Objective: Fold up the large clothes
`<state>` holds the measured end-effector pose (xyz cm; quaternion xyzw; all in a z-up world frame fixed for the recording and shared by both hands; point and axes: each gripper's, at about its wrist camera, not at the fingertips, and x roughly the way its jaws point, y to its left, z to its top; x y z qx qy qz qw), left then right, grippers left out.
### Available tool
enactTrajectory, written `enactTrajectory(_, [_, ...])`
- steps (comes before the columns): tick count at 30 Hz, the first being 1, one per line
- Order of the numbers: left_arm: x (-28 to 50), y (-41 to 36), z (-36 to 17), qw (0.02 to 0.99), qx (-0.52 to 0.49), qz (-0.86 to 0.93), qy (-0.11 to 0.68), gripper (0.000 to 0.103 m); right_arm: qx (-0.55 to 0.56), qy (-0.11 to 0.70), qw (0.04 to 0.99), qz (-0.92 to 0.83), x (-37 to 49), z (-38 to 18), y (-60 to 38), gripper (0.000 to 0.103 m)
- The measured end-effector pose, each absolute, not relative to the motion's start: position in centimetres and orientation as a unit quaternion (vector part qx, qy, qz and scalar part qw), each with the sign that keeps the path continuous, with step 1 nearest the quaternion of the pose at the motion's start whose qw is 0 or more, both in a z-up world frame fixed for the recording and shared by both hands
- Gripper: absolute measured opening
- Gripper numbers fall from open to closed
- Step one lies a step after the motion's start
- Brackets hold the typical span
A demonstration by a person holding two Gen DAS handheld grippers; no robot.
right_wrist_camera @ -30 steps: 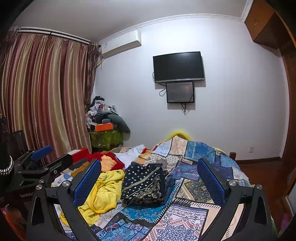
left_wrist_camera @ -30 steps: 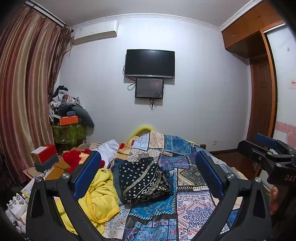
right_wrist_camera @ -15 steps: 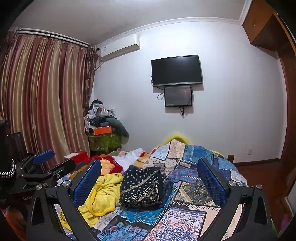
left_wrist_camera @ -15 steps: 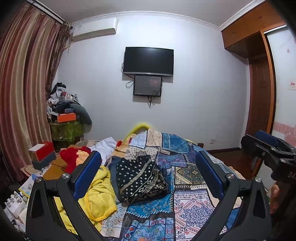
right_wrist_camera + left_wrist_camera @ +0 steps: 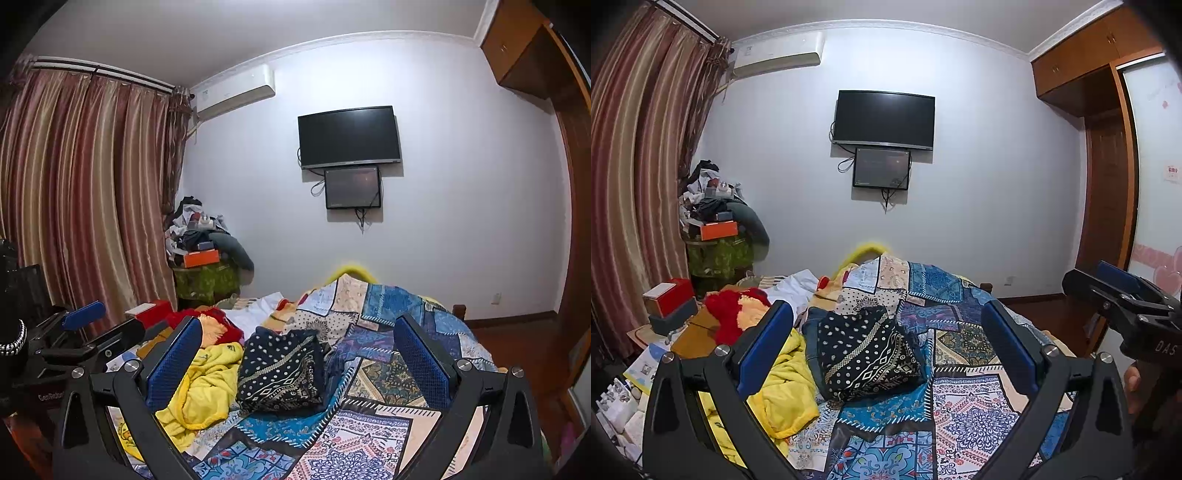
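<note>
Between garments: both grippers raised and empty above the bed.

A dark patterned garment (image 5: pixel 866 356) lies folded mid-bed (image 5: pixel 964 424), a crumpled yellow garment (image 5: pixel 783 391) touching its left side. Left gripper (image 5: pixel 886 347) and right gripper (image 5: pixel 297 354) have jaws wide apart, holding nothing. Next move, judged: descend left, pinch the yellow garment's edge, spread it flat.
</note>
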<state>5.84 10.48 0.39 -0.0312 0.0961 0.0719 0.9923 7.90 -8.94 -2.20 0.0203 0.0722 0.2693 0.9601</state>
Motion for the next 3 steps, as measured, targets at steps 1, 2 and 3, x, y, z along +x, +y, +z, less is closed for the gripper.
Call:
enactTrajectory(1, [5.87, 10.48, 0.39, 0.992, -0.031, 0.072, 0.096, 0.103, 0.021, 0.072, 0.96, 0.27, 7.91, -2.2, -8.94, 0.103])
enactTrajectory(2, [5.9, 10.47, 0.38, 0.992, -0.031, 0.071, 0.097, 0.103, 0.021, 0.073, 0.96, 0.27, 7.93, -2.23, -8.9, 0.103])
enactTrajectory(3, [5.9, 10.45, 0.35, 0.992, -0.031, 0.071, 0.097, 0.103, 0.02, 0.073, 0.96, 0.269, 7.91, -2.23, -8.87, 0.103])
